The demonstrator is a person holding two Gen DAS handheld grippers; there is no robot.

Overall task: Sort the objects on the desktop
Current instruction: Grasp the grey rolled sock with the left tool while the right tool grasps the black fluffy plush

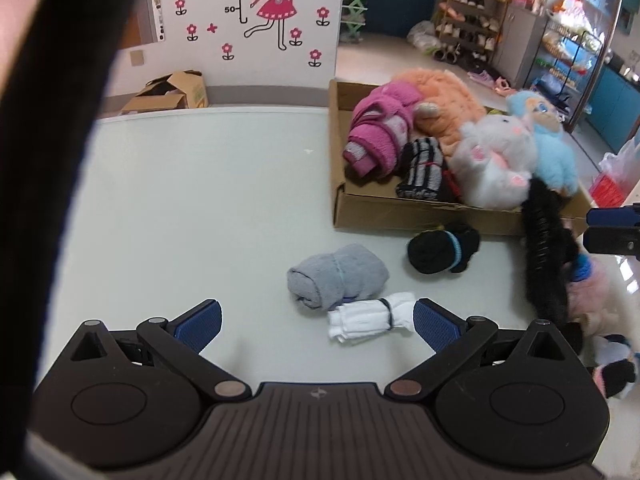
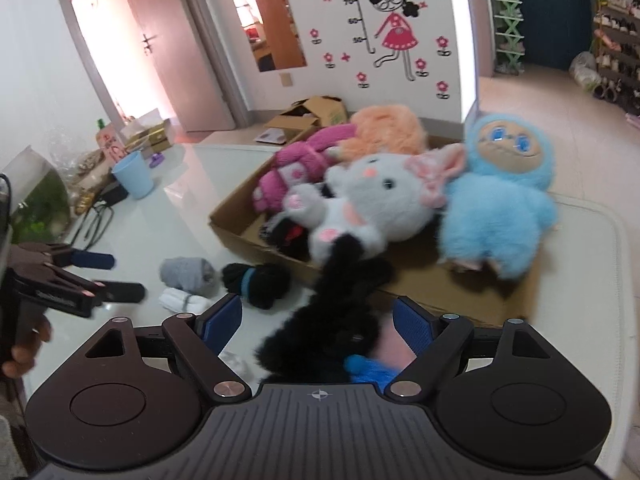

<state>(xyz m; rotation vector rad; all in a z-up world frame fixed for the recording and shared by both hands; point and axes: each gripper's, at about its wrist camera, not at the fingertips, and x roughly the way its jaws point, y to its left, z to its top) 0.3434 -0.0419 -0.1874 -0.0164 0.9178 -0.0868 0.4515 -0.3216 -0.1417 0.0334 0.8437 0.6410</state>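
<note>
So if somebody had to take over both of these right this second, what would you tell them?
Left tool: open, empty, over the table by the white sock bundle.
Right tool: open around a black furry toy, not clamped.
Done: cardboard box holds the white plush, blue plush, pink roll and more.
Left: grey roll, black sock ball, white bundle, black toy remain outside.

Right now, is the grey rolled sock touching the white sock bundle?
Touching. In the left wrist view the grey rolled sock overlaps the white sock bundle's upper edge, no table showing between them.
</note>
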